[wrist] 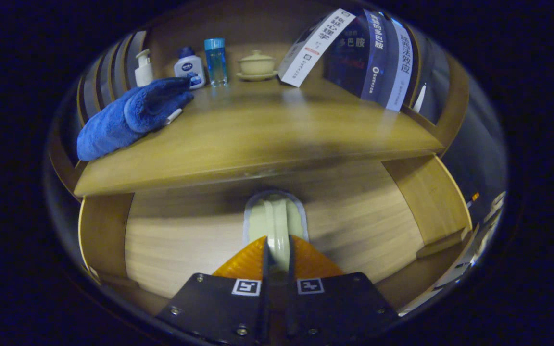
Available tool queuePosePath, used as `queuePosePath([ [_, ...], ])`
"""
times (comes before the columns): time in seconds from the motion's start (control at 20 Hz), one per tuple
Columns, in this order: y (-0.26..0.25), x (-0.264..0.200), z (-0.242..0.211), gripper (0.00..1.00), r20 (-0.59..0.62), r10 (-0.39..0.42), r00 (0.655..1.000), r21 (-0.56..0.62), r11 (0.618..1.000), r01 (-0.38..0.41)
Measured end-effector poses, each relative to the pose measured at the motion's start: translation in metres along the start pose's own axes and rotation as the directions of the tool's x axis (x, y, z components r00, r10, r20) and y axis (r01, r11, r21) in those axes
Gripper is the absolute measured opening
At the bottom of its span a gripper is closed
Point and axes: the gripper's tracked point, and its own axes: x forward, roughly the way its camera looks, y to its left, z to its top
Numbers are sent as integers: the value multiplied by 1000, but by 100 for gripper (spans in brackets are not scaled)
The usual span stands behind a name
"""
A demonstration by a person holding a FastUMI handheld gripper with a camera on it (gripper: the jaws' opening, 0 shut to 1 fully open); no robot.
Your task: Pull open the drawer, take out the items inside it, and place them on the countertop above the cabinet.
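The hand-held gripper point(277, 259) was pinching a pale green slipper point(276, 222) edge-on. Its long axis ran straight ahead from the fingers, above the open drawer point(185, 240), under the desk point(258, 139).

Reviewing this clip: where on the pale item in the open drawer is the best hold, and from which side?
The pale item stands on edge, thin rim toward the gripper, in the open drawer. Its near rim, taken from the drawer's front, looks best: it is narrow enough for the jaws, which already appear closed on it. Its far end lies under the countertop.
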Motion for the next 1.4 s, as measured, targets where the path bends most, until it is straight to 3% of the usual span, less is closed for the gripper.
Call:
queuePosePath([
  [0.3, -11, -37, 18, 13, 17, -121, 993, -40, 992, 121],
  [0.65, -30, -91, 27, 13, 30, -274, 961, -100, 956, 275],
  [0.95, -33, -134, 48, 13, 104, -314, 944, -79, 943, 322],
  [1.4, -20, -163, 107, 13, 245, -288, 926, -57, 949, 311],
])
